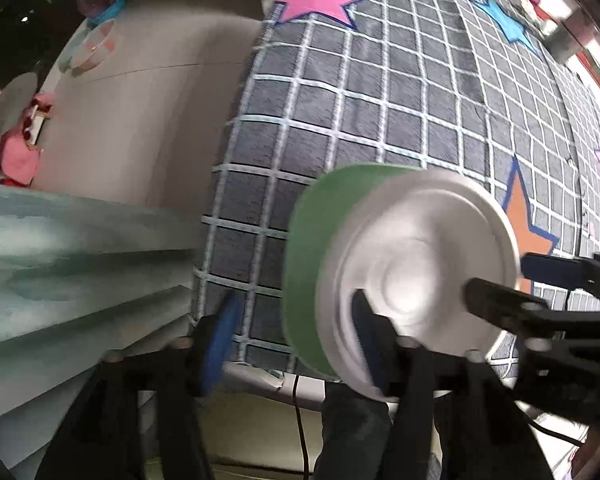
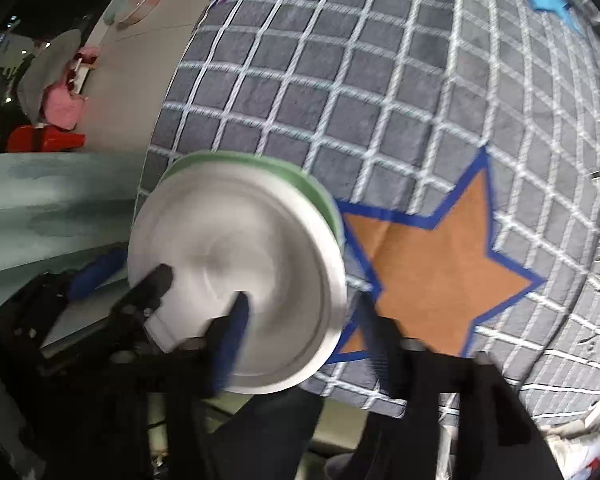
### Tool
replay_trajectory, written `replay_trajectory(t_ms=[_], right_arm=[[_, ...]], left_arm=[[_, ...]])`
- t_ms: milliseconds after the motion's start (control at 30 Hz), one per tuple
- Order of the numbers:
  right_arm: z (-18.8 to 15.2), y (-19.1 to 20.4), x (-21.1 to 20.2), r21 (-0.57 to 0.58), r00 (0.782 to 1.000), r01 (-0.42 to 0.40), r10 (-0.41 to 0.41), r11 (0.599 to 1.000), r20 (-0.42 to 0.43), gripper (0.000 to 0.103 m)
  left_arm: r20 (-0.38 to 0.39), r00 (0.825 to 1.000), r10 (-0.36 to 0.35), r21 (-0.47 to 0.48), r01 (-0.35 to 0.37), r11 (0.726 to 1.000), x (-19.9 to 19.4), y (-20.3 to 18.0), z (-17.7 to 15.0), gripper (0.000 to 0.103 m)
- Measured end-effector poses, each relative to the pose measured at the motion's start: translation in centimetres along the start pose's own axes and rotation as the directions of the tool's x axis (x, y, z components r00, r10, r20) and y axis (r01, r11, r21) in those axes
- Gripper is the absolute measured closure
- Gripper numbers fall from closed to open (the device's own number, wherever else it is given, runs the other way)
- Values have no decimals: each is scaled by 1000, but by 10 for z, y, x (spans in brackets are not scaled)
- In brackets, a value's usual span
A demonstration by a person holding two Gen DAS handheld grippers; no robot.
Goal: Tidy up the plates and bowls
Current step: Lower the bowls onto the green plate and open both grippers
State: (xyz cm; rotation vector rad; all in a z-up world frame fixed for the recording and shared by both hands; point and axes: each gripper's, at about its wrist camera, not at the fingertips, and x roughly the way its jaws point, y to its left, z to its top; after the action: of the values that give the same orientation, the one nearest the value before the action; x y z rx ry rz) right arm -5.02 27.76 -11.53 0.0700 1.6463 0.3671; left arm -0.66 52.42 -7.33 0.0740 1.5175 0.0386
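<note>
A stack of bowls, white [image 1: 412, 276] nested in green [image 1: 320, 240], is tilted above the checked mat, inside facing me. It also shows in the right wrist view [image 2: 236, 272]. My left gripper [image 1: 296, 340] is wide open: its right blue pad [image 1: 366, 332] lies inside the white bowl, its left pad [image 1: 220, 344] stands well outside the green wall. My right gripper [image 2: 304, 344] is open: its left pad [image 2: 232, 336] is inside the bowl, its right pad [image 2: 374, 332] outside the rim. Motion blur hides whether the pads touch.
A grey checked mat [image 1: 380, 100] with pink, blue and orange stars [image 2: 440, 264] covers the table. A clear bowl [image 1: 96, 44] and pink and blue bowls [image 1: 100, 2] stand far left on the beige tabletop. A pale teal cloth [image 1: 60, 248] lies at left.
</note>
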Motion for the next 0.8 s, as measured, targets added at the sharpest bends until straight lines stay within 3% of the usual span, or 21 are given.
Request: replay_trajectory(t_ms=[33, 100, 233, 267, 300, 567, 800], right_arm=[[0, -2, -5, 4, 1000, -10, 10, 1000, 9, 30], [0, -6, -13, 13, 999, -29, 28, 1000, 22, 10], [-4, -10, -27, 14, 998, -27, 26, 1000, 49, 7], [-6, -9, -30, 12, 998, -25, 25, 1000, 52, 0], [-9, -8, -35, 8, 998, -26, 25, 1000, 65, 0], [-28, -11, -65, -10, 986, 21, -19, 1000, 164, 0], [-36, -24, -64, 48, 988, 19, -26, 999, 149, 0]], left_arm=[[5, 1000, -4, -6, 5, 1000, -3, 12, 0, 24], [17, 1000, -21, -8, 21, 1000, -9, 23, 2, 23], [20, 998, -64, 29, 63, 998, -19, 10, -1, 13], [25, 998, -64, 43, 63, 997, -20, 4, -1, 10], [26, 997, -67, 59, 65, 996, -22, 2, 0, 0], [75, 994, -77, 116, 68, 991, -35, -43, -1, 0], [78, 995, -63, 124, 53, 991, -42, -48, -9, 0]])
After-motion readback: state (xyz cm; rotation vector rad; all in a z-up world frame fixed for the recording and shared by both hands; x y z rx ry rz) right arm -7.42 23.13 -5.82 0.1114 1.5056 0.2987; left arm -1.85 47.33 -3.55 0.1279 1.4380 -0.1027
